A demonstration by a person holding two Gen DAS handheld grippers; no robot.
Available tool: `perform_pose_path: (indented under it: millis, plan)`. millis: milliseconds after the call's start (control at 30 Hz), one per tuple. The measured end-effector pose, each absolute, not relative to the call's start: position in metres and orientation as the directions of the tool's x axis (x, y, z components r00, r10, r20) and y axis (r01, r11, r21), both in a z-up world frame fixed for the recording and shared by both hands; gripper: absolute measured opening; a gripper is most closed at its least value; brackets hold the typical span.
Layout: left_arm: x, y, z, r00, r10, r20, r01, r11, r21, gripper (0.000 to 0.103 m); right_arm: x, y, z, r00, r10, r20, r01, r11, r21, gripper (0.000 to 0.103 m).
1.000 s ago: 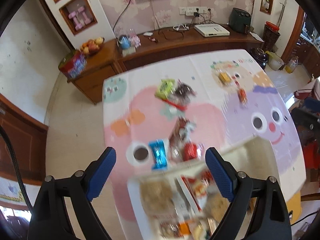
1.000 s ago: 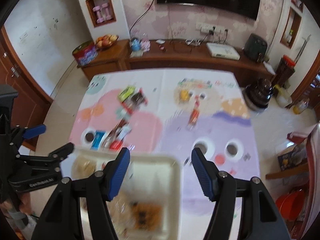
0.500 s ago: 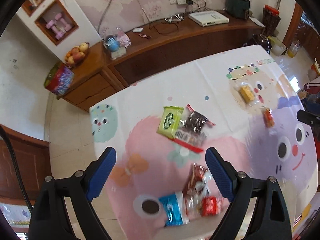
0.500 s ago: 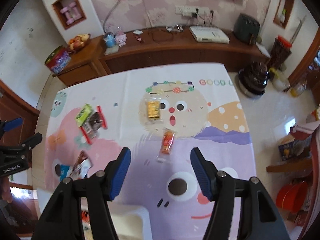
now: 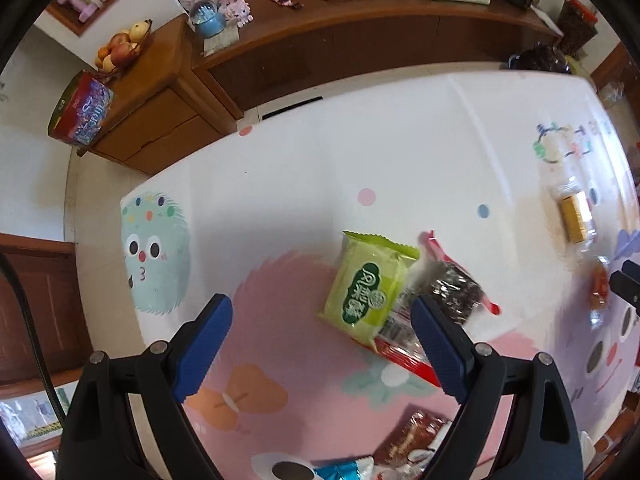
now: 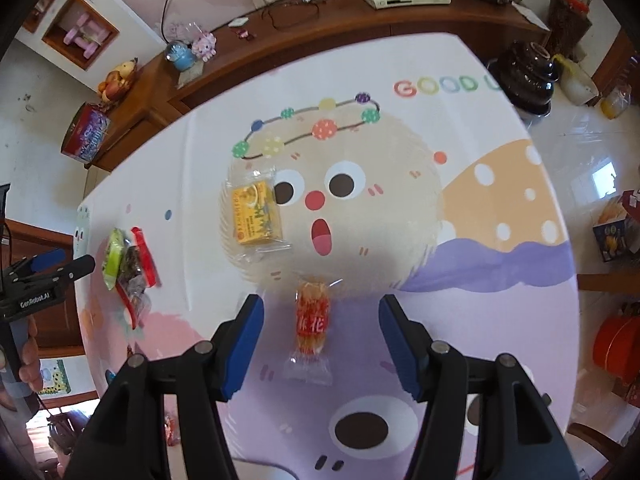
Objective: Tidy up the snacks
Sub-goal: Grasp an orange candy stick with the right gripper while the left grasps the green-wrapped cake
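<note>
Right gripper (image 6: 321, 338) hovers over the orange snack packet (image 6: 313, 317) on the worktop (image 6: 460, 280); jaws have just been closing, part open, packet between them but untouched. Packet's long axis runs away from the camera, along the gap. Best to drop straight and pinch across its narrow middle. Left gripper (image 5: 320, 354), jaws wide and empty, sits beside the green packet (image 5: 368, 286), which lies tilted.

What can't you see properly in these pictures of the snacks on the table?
- Left wrist view: the red packet is mostly hidden under the green packet and behind a blue finger.
- Left wrist view: the blue packet is cut off by the bottom edge.
- Left wrist view: the yellow snack is blurred, so its print is unreadable.
- Right wrist view: the left gripper is cut off by the left edge.
</note>
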State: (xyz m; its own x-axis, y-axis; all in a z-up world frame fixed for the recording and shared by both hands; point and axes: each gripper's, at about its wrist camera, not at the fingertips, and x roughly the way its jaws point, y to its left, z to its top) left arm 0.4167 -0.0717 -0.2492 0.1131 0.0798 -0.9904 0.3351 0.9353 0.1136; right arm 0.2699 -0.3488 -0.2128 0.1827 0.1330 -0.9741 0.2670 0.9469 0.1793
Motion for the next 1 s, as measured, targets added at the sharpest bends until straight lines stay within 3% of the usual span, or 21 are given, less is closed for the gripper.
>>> perform_pose_path:
  millis: [133, 200, 333, 500, 533, 800, 1000]
  plan:
    - [0.421, -0.075, -0.266, 0.089, 0.088, -0.992, 0.344, 0.932, 0.114, 0.088, 0.276, -0.342, -0.226, 0.149, 0.109, -0.983, 0.254, 0.956, 0.144, 0.058]
    - [0.424, -0.077, -0.274, 0.072, 0.085, -0.994, 0.339, 0.935, 0.105, 0.076, 0.278, -0.337, -0.232, 0.13, 0.097, -0.987, 0.247, 0.961, 0.127, 0.052]
    - [0.431, -0.072, -0.283, 0.05, 0.038, -0.998, 0.286, 0.957, 0.051, 0.066, 0.278, -0.329, -0.237, 0.118, 0.072, -0.99, 0.221, 0.971, 0.097, 0.042]
    - [0.43, -0.071, -0.284, 0.051, -0.033, -0.998, 0.246, 0.969, -0.019, 0.038, 0.276, -0.32, -0.237, 0.126, 0.007, -0.992, 0.174, 0.984, 0.029, 0.022]
    - [0.428, -0.071, -0.282, 0.059, -0.036, -0.998, 0.245, 0.969, -0.02, 0.036, 0.275, -0.318, -0.237, 0.128, 0.002, -0.992, 0.172, 0.985, 0.024, 0.022]
    - [0.41, -0.068, -0.276, 0.088, 0.019, -0.996, 0.205, 0.978, 0.037, 0.034, 0.261, -0.312, -0.23, 0.141, 0.046, -0.989, 0.165, 0.984, 0.069, 0.021]
    - [0.388, -0.049, -0.239, 0.134, -0.011, -0.991, 0.194, 0.981, 0.015, 0.035, 0.243, -0.302, -0.202, 0.187, 0.075, -0.979, 0.141, 0.985, 0.103, 0.021]
